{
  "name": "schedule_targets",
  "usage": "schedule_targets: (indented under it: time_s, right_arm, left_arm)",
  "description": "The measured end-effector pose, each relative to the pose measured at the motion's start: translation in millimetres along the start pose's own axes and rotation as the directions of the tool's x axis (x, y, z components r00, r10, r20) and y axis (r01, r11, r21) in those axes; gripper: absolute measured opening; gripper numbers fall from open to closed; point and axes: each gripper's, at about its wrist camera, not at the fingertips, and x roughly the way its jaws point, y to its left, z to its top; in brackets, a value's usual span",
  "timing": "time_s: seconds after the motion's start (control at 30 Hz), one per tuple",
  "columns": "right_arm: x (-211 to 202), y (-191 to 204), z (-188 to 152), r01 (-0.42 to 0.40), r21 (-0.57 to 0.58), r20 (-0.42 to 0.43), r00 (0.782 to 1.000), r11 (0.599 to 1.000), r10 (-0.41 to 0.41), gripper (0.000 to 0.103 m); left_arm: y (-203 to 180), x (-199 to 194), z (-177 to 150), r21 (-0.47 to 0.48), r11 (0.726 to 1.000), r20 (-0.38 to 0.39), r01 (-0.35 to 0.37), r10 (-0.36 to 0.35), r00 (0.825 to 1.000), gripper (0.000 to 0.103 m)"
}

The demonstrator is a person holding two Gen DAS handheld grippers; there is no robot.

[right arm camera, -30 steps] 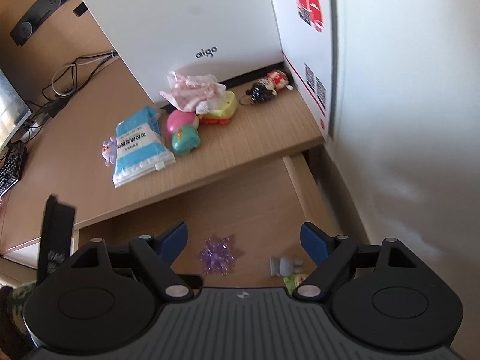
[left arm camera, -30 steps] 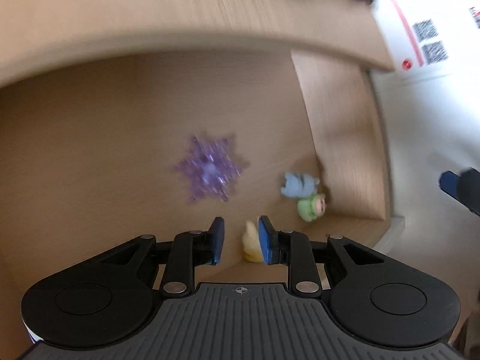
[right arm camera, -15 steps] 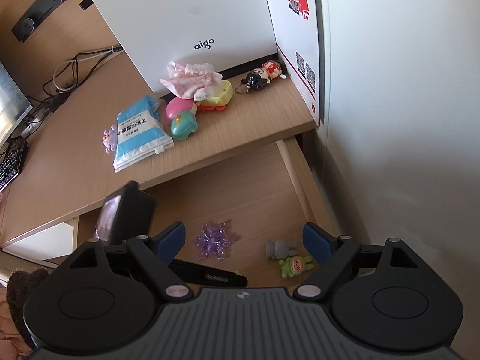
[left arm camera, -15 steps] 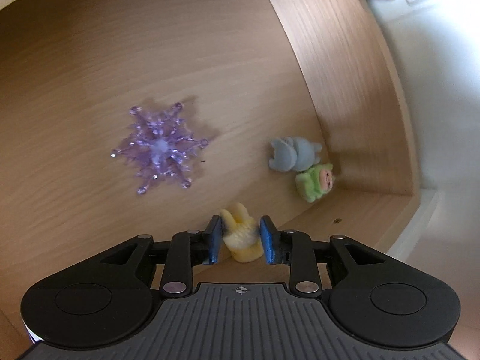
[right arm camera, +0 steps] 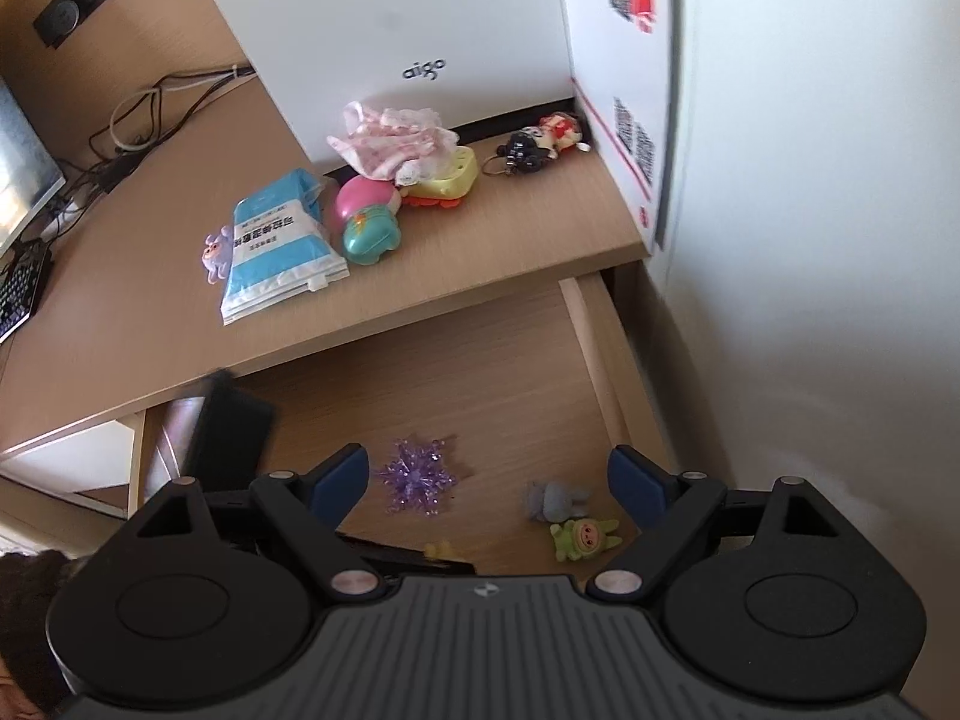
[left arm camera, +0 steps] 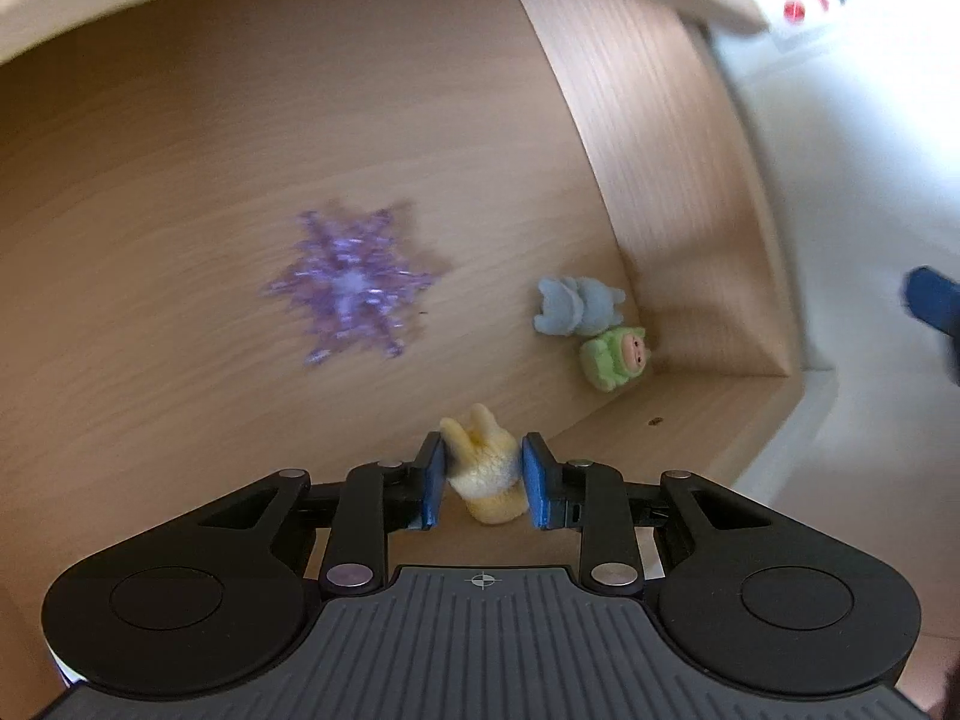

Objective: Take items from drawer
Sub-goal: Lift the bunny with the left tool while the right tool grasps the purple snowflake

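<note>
The open wooden drawer (left arm camera: 690,180) holds a purple crystal snowflake (left arm camera: 351,288), a grey plush toy (left arm camera: 573,306) and a green plush toy (left arm camera: 612,357) in its right corner. My left gripper (left arm camera: 483,471) is shut on a yellow bunny toy (left arm camera: 486,498) near the drawer's front edge. In the right wrist view my right gripper (right arm camera: 486,480) hangs open above the drawer (right arm camera: 480,372), over the snowflake (right arm camera: 417,474), grey toy (right arm camera: 555,498) and green toy (right arm camera: 579,537). The yellow bunny's ears (right arm camera: 438,549) peek out below.
On the desk top (right arm camera: 540,252) behind the drawer lie a blue packet (right arm camera: 279,246), pink and teal toys (right arm camera: 366,222), a keychain doll (right arm camera: 540,141) and a white box (right arm camera: 420,30). A white wall (right arm camera: 810,240) runs close along the drawer's right side.
The left gripper came down into the drawer and closed on the yellow bunny, then drew back slightly with it. The right gripper stayed open and edged closer over the drawer.
</note>
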Motion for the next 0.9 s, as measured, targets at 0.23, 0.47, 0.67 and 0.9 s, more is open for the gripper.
schedule_targets:
  time_s: [0.23, 0.47, 0.67, 0.9]
  right_arm:
    - [17, 15, 7, -0.036, -0.045, -0.032, 0.999, 0.998, 0.035, 0.088]
    - [71, 34, 14, -0.07, -0.105, -0.154, 0.987, 0.992, 0.053, 0.095]
    - [145, 51, 8, -0.033, -0.186, -0.319, 0.947, 0.982, -0.029, 0.095]
    - [196, 81, -1, -0.033, -0.32, -0.405, 0.908, 0.947, -0.105, 0.095]
  left_arm:
    - [44, -55, -4, -0.14, 0.99, 0.134, 0.015, 0.004, 0.991, 0.03]
    - [60, -105, -23, -0.174, 0.984, 0.255, -0.046, 0.09, 0.963, 0.03]
    - [57, -128, -41, -0.153, 0.977, 0.304, -0.149, 0.19, 0.933, 0.03]
    - [53, -144, -59, -0.13, 0.963, 0.352, -0.236, 0.268, 0.897, 0.03]
